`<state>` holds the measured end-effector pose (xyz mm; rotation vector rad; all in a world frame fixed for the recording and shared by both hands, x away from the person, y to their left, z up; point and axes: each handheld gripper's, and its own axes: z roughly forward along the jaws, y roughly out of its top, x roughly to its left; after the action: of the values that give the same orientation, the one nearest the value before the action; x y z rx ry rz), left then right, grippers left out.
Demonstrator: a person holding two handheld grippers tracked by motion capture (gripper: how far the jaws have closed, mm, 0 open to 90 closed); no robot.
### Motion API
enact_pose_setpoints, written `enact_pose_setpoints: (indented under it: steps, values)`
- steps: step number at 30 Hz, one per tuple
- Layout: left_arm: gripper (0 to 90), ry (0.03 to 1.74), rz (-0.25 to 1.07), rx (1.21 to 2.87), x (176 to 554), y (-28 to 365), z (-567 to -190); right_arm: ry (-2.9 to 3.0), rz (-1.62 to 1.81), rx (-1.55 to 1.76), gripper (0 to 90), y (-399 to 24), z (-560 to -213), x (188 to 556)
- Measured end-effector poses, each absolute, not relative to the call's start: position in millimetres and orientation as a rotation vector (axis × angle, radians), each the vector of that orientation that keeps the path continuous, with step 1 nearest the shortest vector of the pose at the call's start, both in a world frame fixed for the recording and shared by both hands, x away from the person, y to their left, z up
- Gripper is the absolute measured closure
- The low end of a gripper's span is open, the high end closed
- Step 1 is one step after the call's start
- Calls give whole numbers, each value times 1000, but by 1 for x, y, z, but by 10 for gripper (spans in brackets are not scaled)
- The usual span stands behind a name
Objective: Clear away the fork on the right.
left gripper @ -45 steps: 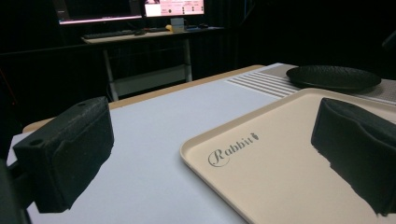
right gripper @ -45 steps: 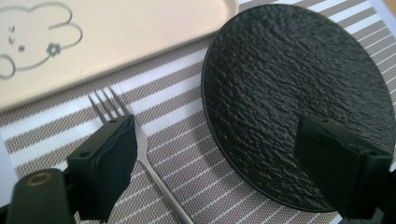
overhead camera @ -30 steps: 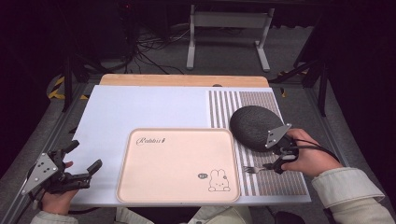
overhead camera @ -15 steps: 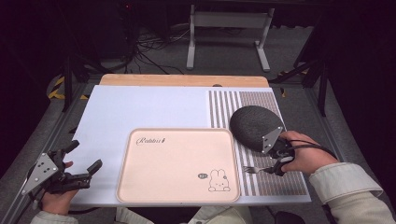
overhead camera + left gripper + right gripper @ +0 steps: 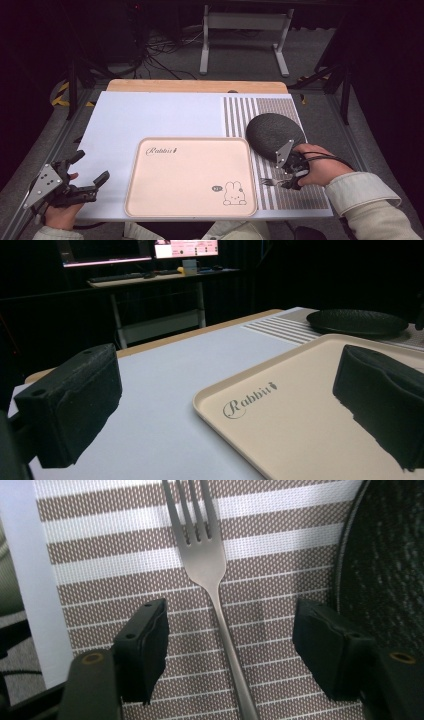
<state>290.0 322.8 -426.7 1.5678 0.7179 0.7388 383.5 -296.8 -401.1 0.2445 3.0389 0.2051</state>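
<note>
Right gripper (image 5: 227, 647) straddles the fork (image 5: 207, 565) handle beside the dark plate (image 5: 387, 555), jaws just closing but not yet touching, evidently to pick it up; left gripper (image 5: 225, 405) idles open.

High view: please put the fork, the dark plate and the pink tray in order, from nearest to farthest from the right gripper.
1. Fork: on the striped mat, right at the right gripper.
2. Dark plate: on the mat, just beyond it.
3. Pink tray: to its left, mid-table. The tray's near edge and the plate are close to call.

Dark room, grey floor (image 5: 320, 55) — tangled cables (image 5: 160, 47), metal stand (image 5: 243, 22), lit monitors (image 5: 186, 247)
</note>
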Motion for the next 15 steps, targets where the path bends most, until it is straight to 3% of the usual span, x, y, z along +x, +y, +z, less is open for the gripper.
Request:
enact_pose_setpoints:
  steps: [4, 15]
  values:
    - [1, 720, 737, 1568, 290, 323, -427, 3060, 170, 231, 403, -296, -404, 384]
    - [1, 720, 739, 1571, 290, 322, -427, 3092, 35, 144, 651, -295, -412, 387]
